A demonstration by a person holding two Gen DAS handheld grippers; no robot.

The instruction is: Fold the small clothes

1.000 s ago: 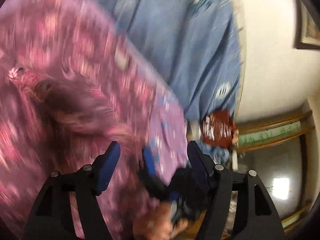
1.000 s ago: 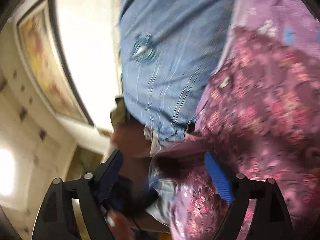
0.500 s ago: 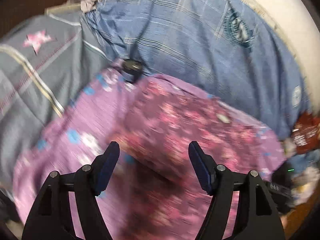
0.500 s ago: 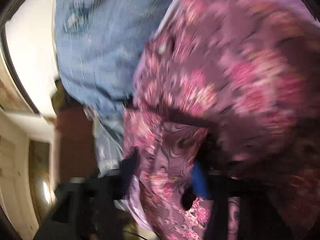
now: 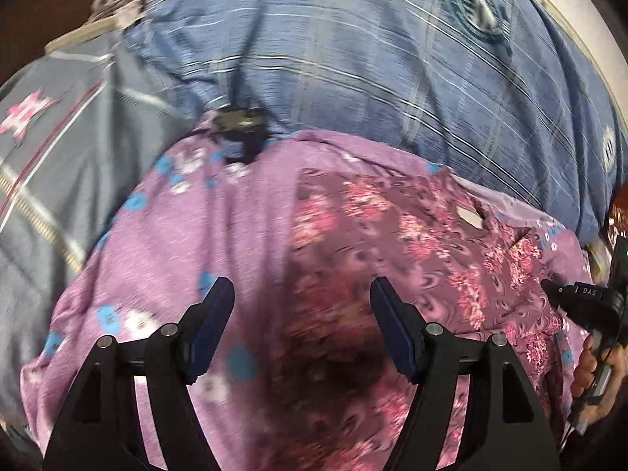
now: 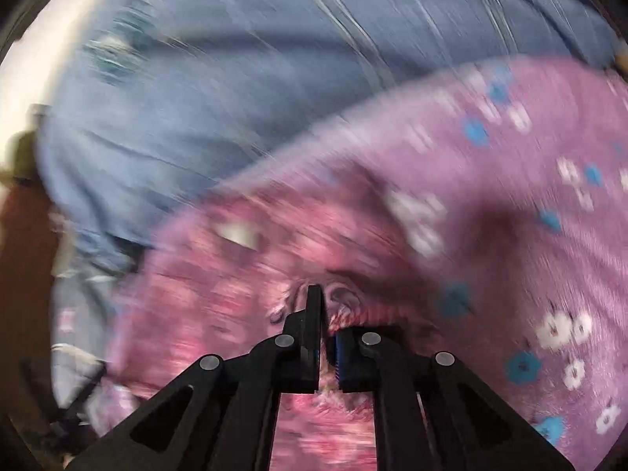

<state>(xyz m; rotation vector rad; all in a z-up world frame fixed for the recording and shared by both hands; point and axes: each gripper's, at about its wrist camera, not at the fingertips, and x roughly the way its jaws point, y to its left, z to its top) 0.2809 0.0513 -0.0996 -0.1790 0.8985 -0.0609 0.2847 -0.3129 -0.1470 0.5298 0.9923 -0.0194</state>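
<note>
Left wrist view: the left gripper [image 5: 302,322] hangs with its jaws apart over the dark floral garment [image 5: 392,235], nothing between the pads. The garment lies on a lilac flowered cloth [image 5: 188,243], which is spread over a blue checked bedsheet [image 5: 353,70]. A small black device [image 5: 239,121] sits at the far edge of the lilac cloth. At the right edge, the right gripper [image 5: 549,286] meets the garment's right side, with a hand [image 5: 592,369] behind it. Risk: if the left jaws close at this position, they may gather the lilac cloth with the garment, because both layers lie flat together. Right wrist view: heavily blurred. The right gripper [image 6: 325,314] has its jaws together, clamped on a pinch of the floral garment [image 6: 219,274]. Risk: the pinch looks shallow, so a fast pull could slip the fabric free. Whether the lilac cloth [image 6: 510,196] is also caught cannot be determined. Lifting one side alone would skew the fold.
</note>
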